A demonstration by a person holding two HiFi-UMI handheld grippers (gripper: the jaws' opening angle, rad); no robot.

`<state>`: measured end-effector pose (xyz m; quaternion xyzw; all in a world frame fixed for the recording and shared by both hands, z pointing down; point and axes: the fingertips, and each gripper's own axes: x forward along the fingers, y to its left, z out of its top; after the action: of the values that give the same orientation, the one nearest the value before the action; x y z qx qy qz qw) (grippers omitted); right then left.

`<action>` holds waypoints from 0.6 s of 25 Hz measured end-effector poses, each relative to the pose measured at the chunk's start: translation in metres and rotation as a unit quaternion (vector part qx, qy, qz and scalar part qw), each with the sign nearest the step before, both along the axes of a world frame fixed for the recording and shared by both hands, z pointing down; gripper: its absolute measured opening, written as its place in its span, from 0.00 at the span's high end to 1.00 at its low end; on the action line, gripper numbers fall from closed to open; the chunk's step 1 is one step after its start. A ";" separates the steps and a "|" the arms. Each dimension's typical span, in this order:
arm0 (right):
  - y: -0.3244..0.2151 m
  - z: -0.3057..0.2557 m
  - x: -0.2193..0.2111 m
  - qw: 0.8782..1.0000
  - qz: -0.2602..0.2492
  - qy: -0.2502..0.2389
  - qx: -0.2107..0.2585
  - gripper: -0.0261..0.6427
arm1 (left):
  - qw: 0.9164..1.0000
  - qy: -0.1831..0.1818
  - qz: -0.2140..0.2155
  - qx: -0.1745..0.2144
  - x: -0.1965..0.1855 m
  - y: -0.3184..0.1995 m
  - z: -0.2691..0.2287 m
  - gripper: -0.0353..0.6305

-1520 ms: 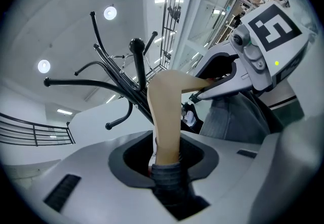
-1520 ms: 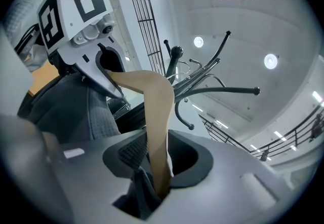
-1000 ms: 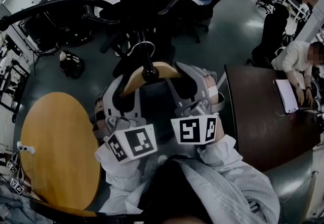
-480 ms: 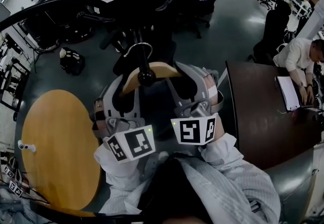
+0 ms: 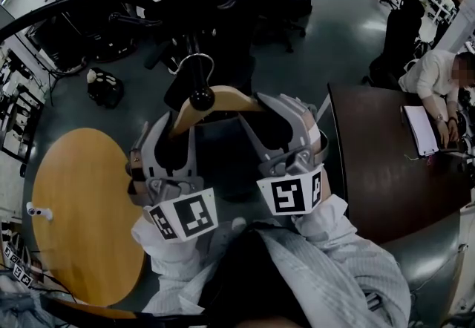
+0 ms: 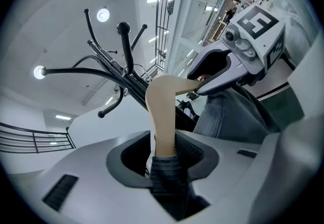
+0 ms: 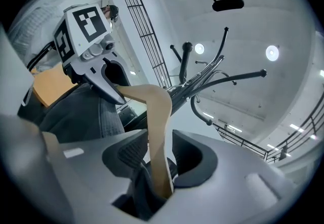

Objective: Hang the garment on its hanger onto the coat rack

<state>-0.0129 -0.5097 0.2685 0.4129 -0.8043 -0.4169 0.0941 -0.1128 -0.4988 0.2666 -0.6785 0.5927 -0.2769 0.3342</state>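
left claw (image 6: 164, 149), right claw (image 7: 158, 163) clamp hanger (image 5: 228, 102), right jaws just widening; garment (image 6: 228, 116) largely hidden.

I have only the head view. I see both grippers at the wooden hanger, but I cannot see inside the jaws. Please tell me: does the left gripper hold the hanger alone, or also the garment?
Observer: Also the garment. In the left gripper view the left gripper is closed on one arm of the hanger, and grey cloth of the garment is bunched between the jaws just below the wood.
Operator: Thank you. From above I cannot judge height. Is the ball-tipped peg higher than the hanger?
Observer: In the left gripper view the peg stands upright beyond the hanger, and its ball shows well above the hanger's bend.
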 end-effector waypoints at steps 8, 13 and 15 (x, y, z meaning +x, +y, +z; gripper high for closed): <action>0.036 -0.004 0.013 1.000 -0.004 -0.011 0.002 0.77 | 1.000 0.001 -0.011 0.019 -0.004 0.041 -0.001 0.76; 0.057 0.000 0.032 0.998 -0.010 -0.054 -0.030 0.77 | 0.999 0.015 0.010 0.029 0.017 0.068 -0.001 0.76; 0.070 -0.002 0.043 0.994 -0.029 -0.095 -0.045 0.77 | 0.998 0.040 0.035 0.029 0.033 0.079 0.000 0.76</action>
<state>0.0298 -0.4397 0.2667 0.4229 -0.8390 -0.3416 0.0238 -0.0800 -0.4193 0.2666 -0.6994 0.5890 -0.2204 0.3396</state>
